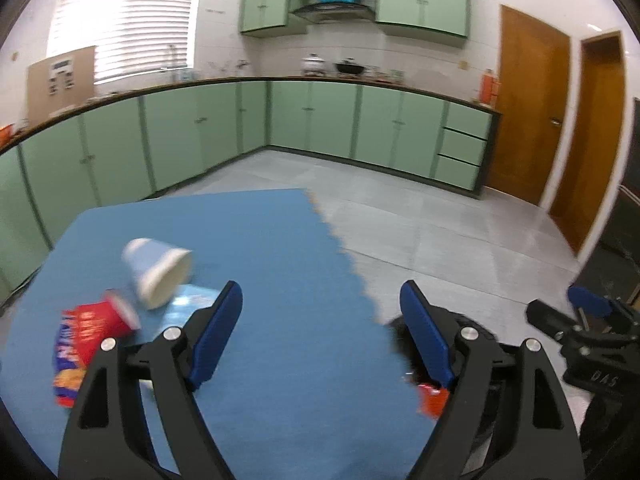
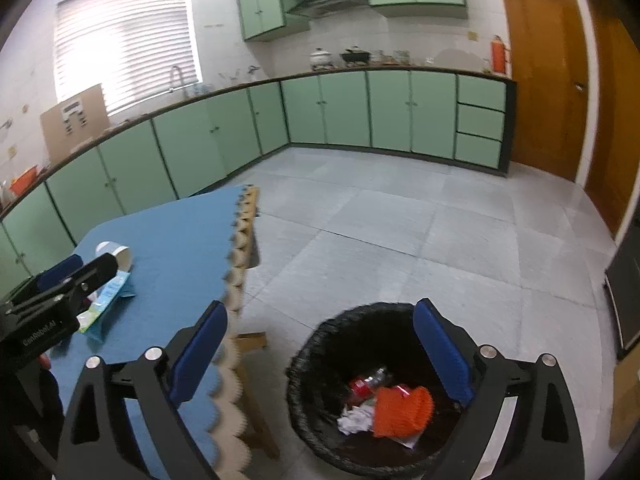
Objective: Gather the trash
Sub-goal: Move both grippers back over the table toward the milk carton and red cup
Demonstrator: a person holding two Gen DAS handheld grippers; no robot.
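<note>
My left gripper (image 1: pixel 322 334) is open and empty above the blue mat-covered table (image 1: pixel 280 248). A white paper cup (image 1: pixel 158 270) lies on its side to its left, with a red cup (image 1: pixel 106 320), a colourful snack wrapper (image 1: pixel 68 364) and a light blue packet (image 1: pixel 188 300) beside it. My right gripper (image 2: pixel 320 350) is open and empty, above the black-lined trash bin (image 2: pixel 316 364) on the floor. The bin holds an orange wrapper (image 2: pixel 402 410), crumpled white paper (image 2: pixel 356 420) and a red item (image 2: pixel 360 388). The left gripper also shows in the right wrist view (image 2: pixel 76 276).
The table's scalloped edge (image 2: pixel 236 280) runs between table and bin. Green cabinets (image 1: pixel 312 120) line the back and left walls. Wooden doors (image 1: pixel 532 104) stand at the right. A dark object (image 2: pixel 624 300) stands at the far right. Grey tile floor (image 2: pixel 400 220) lies beyond the bin.
</note>
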